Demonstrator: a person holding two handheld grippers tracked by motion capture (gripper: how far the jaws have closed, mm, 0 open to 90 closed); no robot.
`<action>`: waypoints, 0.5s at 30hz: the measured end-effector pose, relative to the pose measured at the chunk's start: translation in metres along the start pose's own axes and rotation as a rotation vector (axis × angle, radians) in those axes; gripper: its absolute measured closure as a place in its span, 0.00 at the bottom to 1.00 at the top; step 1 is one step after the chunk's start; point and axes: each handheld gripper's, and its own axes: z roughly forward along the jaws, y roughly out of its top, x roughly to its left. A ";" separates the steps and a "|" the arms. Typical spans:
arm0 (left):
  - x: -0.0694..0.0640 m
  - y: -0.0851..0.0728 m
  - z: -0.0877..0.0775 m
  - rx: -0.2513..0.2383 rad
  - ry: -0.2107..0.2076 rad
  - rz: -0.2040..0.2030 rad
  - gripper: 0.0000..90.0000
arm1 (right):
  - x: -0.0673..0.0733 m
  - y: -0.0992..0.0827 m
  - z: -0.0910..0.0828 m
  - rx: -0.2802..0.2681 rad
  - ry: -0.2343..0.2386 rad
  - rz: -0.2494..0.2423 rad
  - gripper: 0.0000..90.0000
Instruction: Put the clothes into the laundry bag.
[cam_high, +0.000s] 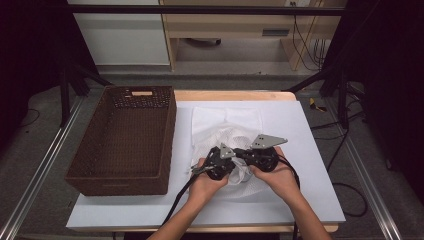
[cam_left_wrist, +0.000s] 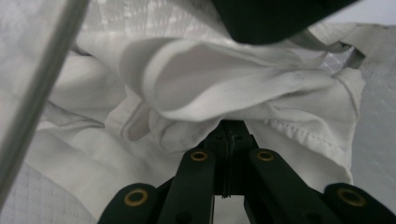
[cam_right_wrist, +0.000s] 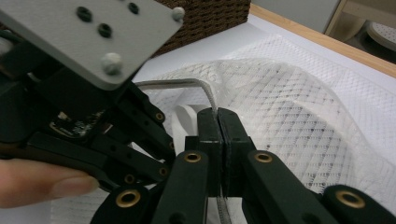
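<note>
- We see one white mesh laundry bag lying on the white table cover, just right of the basket, with one white cloth garment bunched at its near end
- Our left gripper is clenched on a fold of that soft, hemmed garment
- Our right gripper is clenched on the bag's thin grey zip edge, the two grippers nearly touching
- One brown woven basket, rectangular and deep, stands left of the bag
- Each gripper carries one grey three-cornered plate; two black cables trail back
- The left gripper's body blocks part of the right gripper view
- The mesh shows a diamond net texture
</note>
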 end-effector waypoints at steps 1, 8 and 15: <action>0.000 0.001 0.001 -0.003 -0.001 0.003 1.00 | 0.000 0.000 0.000 -0.001 -0.001 0.001 0.99; 0.000 0.004 0.011 -0.029 -0.002 -0.002 1.00 | -0.003 -0.002 -0.002 -0.001 -0.010 0.016 0.99; 0.005 0.004 0.019 -0.066 0.014 -0.033 1.00 | -0.005 -0.004 -0.005 0.000 -0.013 0.041 0.99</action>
